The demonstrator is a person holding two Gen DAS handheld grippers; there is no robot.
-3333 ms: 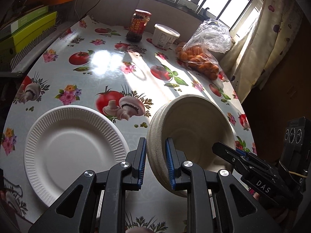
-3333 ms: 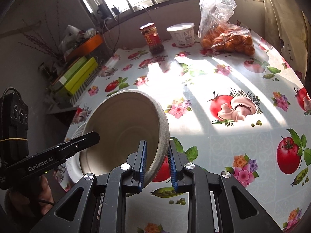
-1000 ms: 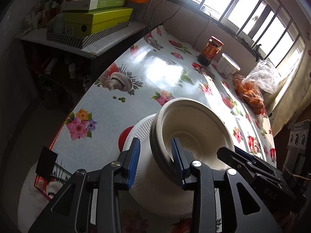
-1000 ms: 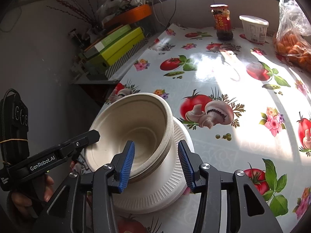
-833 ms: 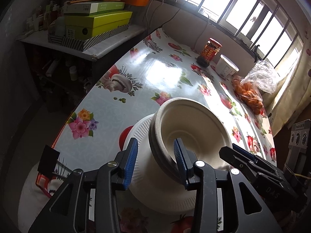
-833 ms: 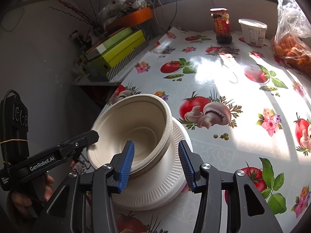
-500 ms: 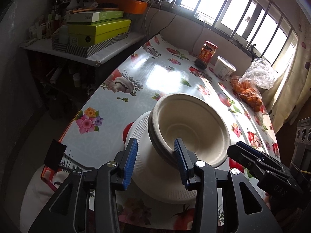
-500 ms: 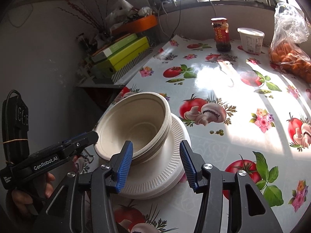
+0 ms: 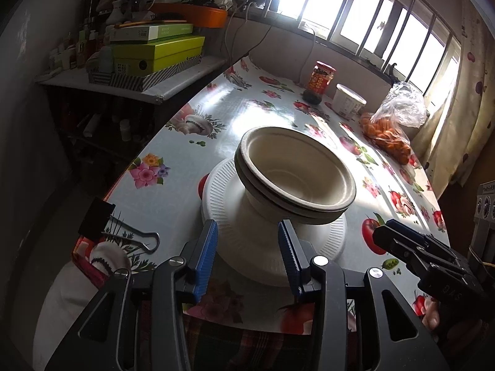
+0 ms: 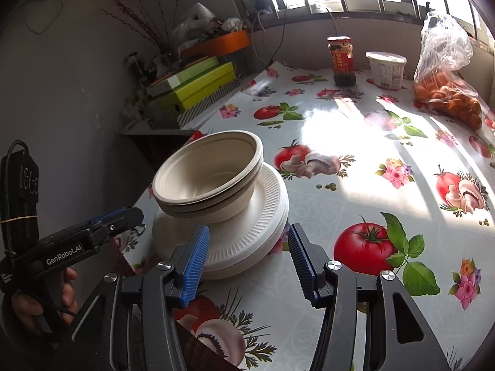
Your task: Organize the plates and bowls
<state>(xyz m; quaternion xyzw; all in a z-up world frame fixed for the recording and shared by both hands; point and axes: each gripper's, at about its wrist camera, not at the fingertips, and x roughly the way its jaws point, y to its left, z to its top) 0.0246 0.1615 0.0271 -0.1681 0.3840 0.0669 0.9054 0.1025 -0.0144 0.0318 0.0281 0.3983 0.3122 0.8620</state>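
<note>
My left gripper point(image 9: 247, 258) hangs released over the near edge of the tabletop point(image 9: 191, 154), its blue pads having just spread wider with nothing pressed between them. My right gripper point(image 10: 247, 261) is likewise unclenched, its jaws just widened and gripping nothing. Just beyond both sits the stack of white ribbed paper plates point(image 10: 247, 238), near the tabletop's near-left edge, and on it stand 2 nested beige pulp bowls point(image 9: 294, 176), upright. A black binder clip point(image 9: 102, 219) lies at the cloth's near-left edge. Farther off, on the tomato-and-mushroom oilcloth, stand a red-labelled glass jar point(image 10: 342, 60), a white plastic tub point(image 10: 386, 68) and a clear plastic bag of orange fruit point(image 10: 445, 92) below the barred window point(image 9: 371, 24). Yellow-green boxes point(image 9: 157, 52) rest on the side shelf.
</note>
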